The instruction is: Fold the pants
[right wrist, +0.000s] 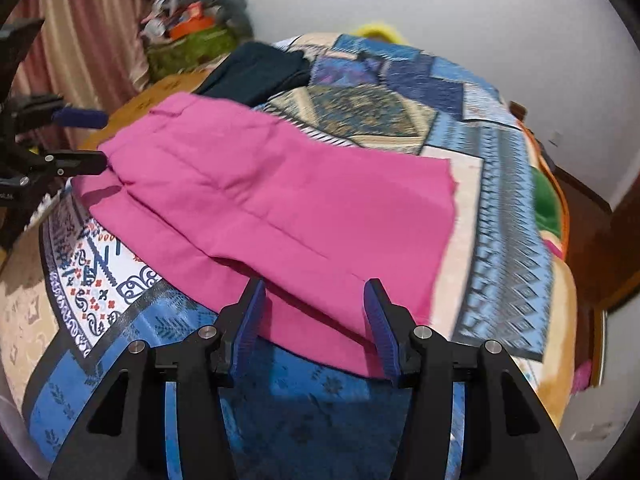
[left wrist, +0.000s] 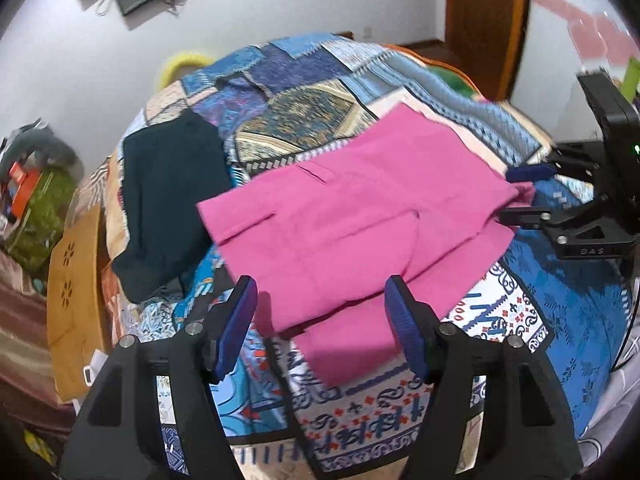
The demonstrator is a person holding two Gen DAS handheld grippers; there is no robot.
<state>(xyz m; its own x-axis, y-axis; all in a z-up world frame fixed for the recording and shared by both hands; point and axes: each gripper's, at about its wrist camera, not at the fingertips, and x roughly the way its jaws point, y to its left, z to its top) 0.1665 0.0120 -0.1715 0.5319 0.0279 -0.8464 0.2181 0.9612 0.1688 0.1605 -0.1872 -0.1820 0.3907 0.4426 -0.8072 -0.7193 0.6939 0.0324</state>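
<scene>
The pink pants (left wrist: 352, 216) lie folded flat on a patchwork bedspread (left wrist: 400, 400). My left gripper (left wrist: 320, 284) hovers at their near edge, open, its blue pads (left wrist: 240, 320) apart and touching no cloth. In the right wrist view the same pink pants (right wrist: 280, 200) spread away from my right gripper (right wrist: 315, 284), which is open above their near hem with nothing pinched. Each gripper also shows in the other's view: the right gripper (left wrist: 524, 194) by the pants' right corner, the left gripper (right wrist: 86, 140) by their left corner, both with fingers apart.
A dark folded garment (left wrist: 172, 200) lies on the bed beyond the pants, seen too as the dark garment (right wrist: 256, 72). An orange wooden panel (left wrist: 72, 280), a green clutter pile (left wrist: 36, 208) and a yellow ring (left wrist: 180, 62) border the bed. A wooden door (left wrist: 488, 20) stands behind.
</scene>
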